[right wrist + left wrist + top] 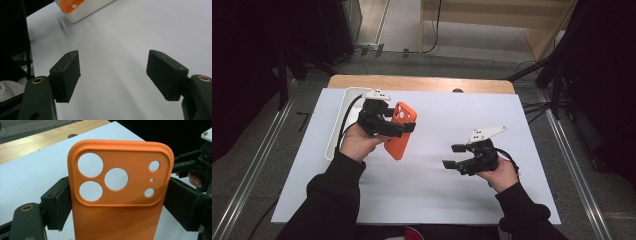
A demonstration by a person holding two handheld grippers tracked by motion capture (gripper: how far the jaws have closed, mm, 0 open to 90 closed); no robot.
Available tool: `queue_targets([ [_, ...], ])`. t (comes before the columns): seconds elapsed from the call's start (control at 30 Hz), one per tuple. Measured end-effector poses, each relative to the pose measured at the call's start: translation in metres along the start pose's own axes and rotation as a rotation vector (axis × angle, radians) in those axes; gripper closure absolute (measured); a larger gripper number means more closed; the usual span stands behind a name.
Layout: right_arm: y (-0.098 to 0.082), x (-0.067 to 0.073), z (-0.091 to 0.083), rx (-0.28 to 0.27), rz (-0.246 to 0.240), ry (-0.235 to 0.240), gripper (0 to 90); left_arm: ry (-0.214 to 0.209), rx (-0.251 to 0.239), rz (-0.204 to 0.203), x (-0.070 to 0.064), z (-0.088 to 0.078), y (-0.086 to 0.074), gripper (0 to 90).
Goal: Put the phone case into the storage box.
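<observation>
From the high view, your left gripper (pixel 404 125) has its fingers clamped across one orange phone case (pixel 399 131), holding it up off the white surface (pixel 437 190) just beside a white tray (pixel 343 107) at the left edge. Your right gripper (pixel 454 156) sits well apart to the right, low over the surface, its fingers spread and holding nothing. You have two grippers, one case and one tray here. The white sheet covers most of a wooden table (pixel 422 83), whose far strip shows bare; beyond it lie grey floor, cables and dark stands at both sides.

In the left gripper view, the two black fingers (pixel 58 202) press on the case's (pixel 120 195) long edges — one on each side, just below the raised camera block. You can count three large round cutouts and three small ones in that block. Your other gripper (pixel 192 167) shows at the far right with a hand behind it.

In the right gripper view, your fingers (pixel 66 75) stand wide apart with bare white surface (pixel 117 62) between them — they touch nothing. At the top left, a corner of the orange case (pixel 72 5) shows against the white tray (pixel 85 11).
</observation>
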State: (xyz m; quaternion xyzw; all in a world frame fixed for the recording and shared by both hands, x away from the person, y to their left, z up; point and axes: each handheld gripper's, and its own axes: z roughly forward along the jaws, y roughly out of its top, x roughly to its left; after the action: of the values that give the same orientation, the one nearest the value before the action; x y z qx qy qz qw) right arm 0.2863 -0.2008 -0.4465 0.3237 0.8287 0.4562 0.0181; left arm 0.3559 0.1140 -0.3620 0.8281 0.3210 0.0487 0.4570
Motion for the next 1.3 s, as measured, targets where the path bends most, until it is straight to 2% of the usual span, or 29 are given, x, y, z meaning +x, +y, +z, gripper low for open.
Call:
queue_targets([
  [0.67, -0.039, 0.008, -0.022, -0.013, 0.018, -0.029, 26.0, 0.022, -0.038, -0.028, 0.006, -0.017, 0.005, 15.9],
  [1.3, -0.062, 0.011, -0.032, -0.011, 0.037, -0.036, 26.0, 0.044, -0.071, -0.034, 0.010, -0.038, 0.012, 15.9],
])
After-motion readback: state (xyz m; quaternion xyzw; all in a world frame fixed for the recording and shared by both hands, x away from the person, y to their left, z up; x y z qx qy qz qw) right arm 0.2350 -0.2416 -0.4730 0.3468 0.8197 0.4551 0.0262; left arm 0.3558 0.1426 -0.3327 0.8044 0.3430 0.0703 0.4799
